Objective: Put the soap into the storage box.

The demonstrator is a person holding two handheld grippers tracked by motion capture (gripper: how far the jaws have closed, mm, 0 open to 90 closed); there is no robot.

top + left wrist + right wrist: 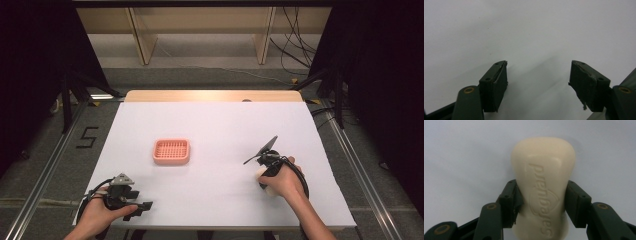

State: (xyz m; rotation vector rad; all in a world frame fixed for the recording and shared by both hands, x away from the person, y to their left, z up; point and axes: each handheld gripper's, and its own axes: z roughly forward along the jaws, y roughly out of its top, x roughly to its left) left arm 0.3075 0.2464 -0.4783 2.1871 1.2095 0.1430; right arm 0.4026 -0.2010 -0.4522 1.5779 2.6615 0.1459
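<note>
A cream bar of soap [544, 170] with raised lettering lies against the white table sheet [215, 125]. My right gripper [541, 192] is shut on it, one jaw pressed to each long side. From above, that right gripper [263, 179] sits right of the middle, tipped down, with a bit of the soap [260, 173] showing under the hand. A pink slotted soap dish [171, 151] rests left of centre, apart from both grippers. At the near left corner my left gripper [141, 208] lies low; its jaws stand wide in the left gripper view, left gripper [539, 65] open over bare sheet.
The table's wooden far edge [212, 95] borders the sheet. Beyond it stand wooden shelf legs [142, 42] and loose cables [295, 50] on the floor. Metal rails run along both sides, with a "5" marked on the floor [87, 137] at the left.
</note>
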